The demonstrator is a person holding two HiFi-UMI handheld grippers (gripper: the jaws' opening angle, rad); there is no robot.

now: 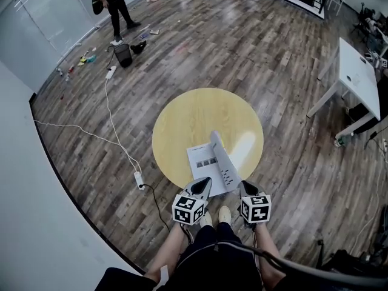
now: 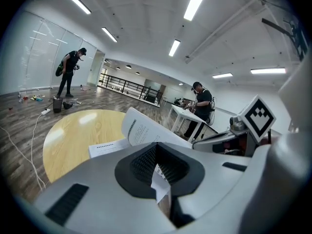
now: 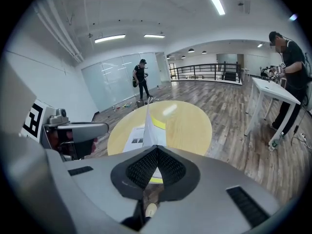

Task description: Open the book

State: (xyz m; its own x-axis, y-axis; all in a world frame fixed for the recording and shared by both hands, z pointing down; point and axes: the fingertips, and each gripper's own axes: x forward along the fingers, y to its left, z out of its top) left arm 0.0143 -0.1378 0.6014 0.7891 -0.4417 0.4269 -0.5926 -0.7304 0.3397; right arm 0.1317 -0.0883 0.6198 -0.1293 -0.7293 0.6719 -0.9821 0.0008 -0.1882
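A thin white book lies open near the front edge of the round yellow table. One page stands up from it, curling toward me. My left gripper is at the book's near left edge, shut on the corner of the flat left-hand sheet. My right gripper is at the near right, shut on the lower edge of the raised page, which I see edge-on rising from its jaws. In the left gripper view the raised page arches toward the right gripper.
My shoes are just below the table's rim. A power strip and its white cable lie on the wood floor at the left. A white table stands at the right. One person stands far off; another is by the white table.
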